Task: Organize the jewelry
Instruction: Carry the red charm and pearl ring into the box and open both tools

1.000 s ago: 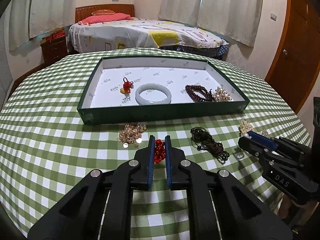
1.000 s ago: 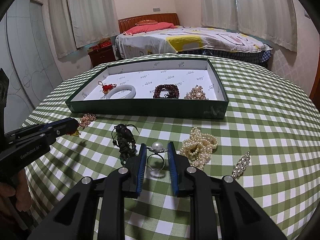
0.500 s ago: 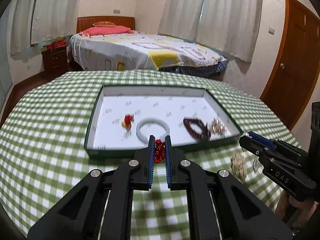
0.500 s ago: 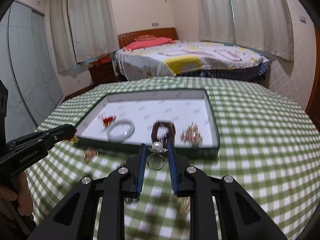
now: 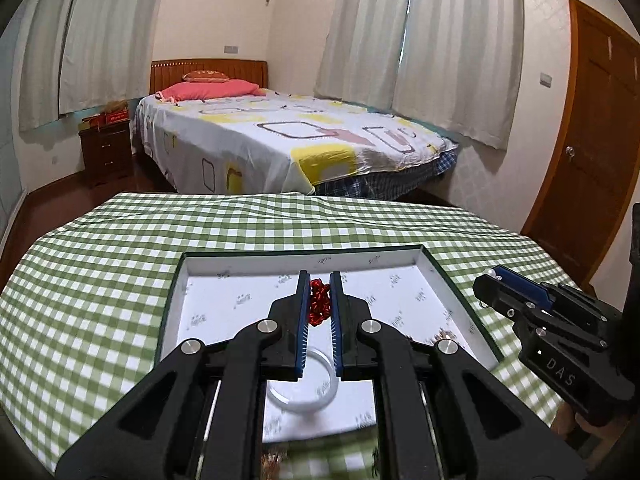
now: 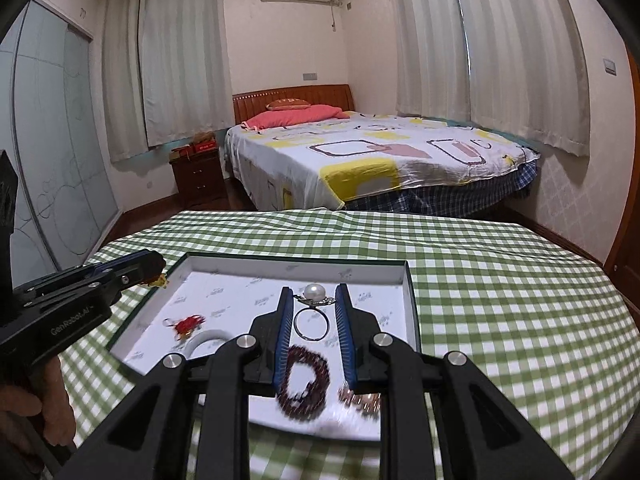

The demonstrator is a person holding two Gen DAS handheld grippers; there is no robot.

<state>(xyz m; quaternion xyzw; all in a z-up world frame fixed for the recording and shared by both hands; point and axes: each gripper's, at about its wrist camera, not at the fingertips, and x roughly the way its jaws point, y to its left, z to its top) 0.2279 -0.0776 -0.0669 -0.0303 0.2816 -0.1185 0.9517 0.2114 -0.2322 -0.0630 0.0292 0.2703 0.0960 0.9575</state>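
Observation:
My left gripper [image 5: 319, 292] is shut on a red bead trinket [image 5: 319, 306] and hangs over the white inside of the green tray [image 5: 169, 312]. My right gripper [image 6: 313, 300] is shut on a silver pearl ring [image 6: 312, 314], also above the tray [image 6: 412, 304]. A pale jade bangle [image 5: 320, 394] lies on the tray floor under the left fingers. In the right wrist view the tray holds a red tassel charm [image 6: 186, 325], the bangle [image 6: 208, 338], a dark bead bracelet [image 6: 306, 384] and a blurred gold piece [image 6: 362, 396]. Each gripper shows at the edge of the other's view, the right [image 5: 490, 278] and the left [image 6: 154, 270].
The tray rests on a round table under a green checked cloth [image 5: 88, 280]. Beyond the table's far edge stand a bed [image 5: 288, 140], a dark nightstand [image 5: 106, 152] and a wooden door [image 5: 592, 152]. A hand [image 6: 36, 412] grips the left tool's handle.
Both grippers rose off the cloth and moved forward over the tray, carrying the red trinket and the pearl ring. The loose jewelry on the cloth has dropped out of view below.

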